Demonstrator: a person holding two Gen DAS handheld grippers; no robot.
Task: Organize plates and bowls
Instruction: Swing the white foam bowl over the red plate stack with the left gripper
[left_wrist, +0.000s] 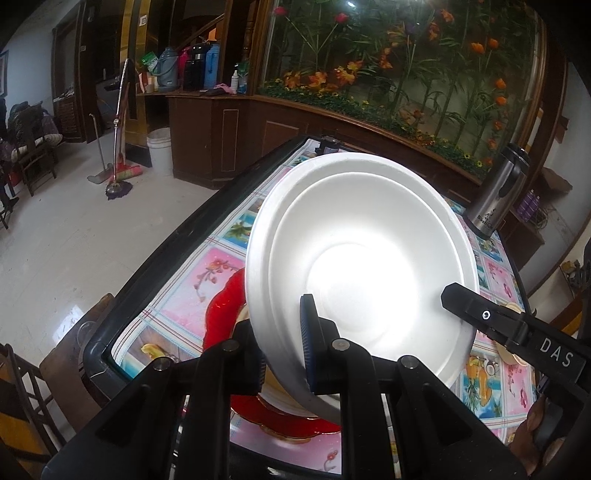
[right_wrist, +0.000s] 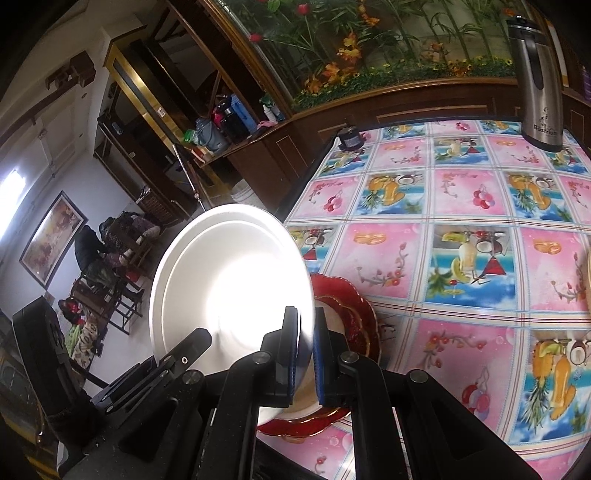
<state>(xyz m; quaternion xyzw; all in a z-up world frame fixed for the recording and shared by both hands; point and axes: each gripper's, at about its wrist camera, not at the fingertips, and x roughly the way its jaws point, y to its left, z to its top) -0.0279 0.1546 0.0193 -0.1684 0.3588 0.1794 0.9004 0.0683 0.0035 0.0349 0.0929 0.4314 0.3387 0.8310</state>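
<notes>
Fruit-and-flower oilcloth (right_wrist: 461, 206) in pink and blue squares covers the table, whose dark raised rim (left_wrist: 155, 254) runs along the left edge with pale floor tile (left_wrist: 74, 240) beyond it. Nearest, the left gripper (left_wrist: 284, 350) pinches the near rim of a white bowl (left_wrist: 369, 266), one blue-padded finger inside the bowl and the other outside, so the bowl is tipped steeply with its hollow facing the cameras. The right gripper (right_wrist: 306, 354) is clamped narrowly on the same bowl's (right_wrist: 236, 280) right rim, its pads on either side of the wall. Under the bowl lies a red scalloped plate (right_wrist: 354, 314) near the table's front-left corner; whether the bowl's low edge touches it cannot be told. To the right the cloth lies open toward the far side, where a steel flask (right_wrist: 535, 92) stands at the far right. Beyond the table are a dark wooden cabinet (left_wrist: 236, 122), a planter of orange flowers (left_wrist: 406, 66), and a mop (left_wrist: 118, 155) on the floor at far left.
</notes>
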